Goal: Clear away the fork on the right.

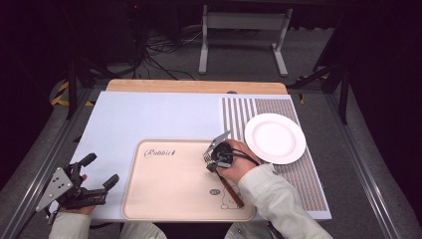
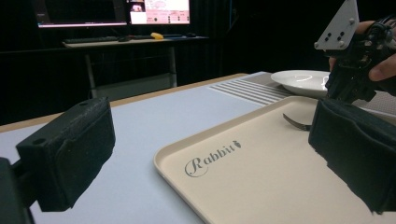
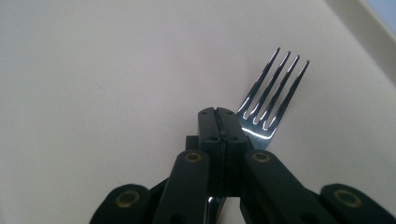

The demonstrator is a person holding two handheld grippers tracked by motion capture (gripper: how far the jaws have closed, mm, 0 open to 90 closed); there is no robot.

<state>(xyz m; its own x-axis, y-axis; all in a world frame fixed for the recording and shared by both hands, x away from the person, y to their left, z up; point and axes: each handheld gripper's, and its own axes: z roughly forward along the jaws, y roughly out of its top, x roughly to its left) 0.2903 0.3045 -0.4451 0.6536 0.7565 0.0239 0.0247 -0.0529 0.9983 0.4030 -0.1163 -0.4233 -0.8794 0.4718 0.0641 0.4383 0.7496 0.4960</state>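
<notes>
On tray [image 1: 164, 199]: one fork [image 3: 268, 100], clamped by right gripper [image 3: 217, 116]; one plate [image 1: 274, 138] beside.

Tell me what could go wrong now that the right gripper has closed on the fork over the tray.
1. The right gripper pinches the fork at its thin neck, jaws fully together, so the fork could pivot or slip when lifted.
2. The long brown handle trails under the hand; it may drag on the beige tray and twist the grip.
3. The white plate sits close beside the tray, so a swinging fork could knock its rim.
</notes>
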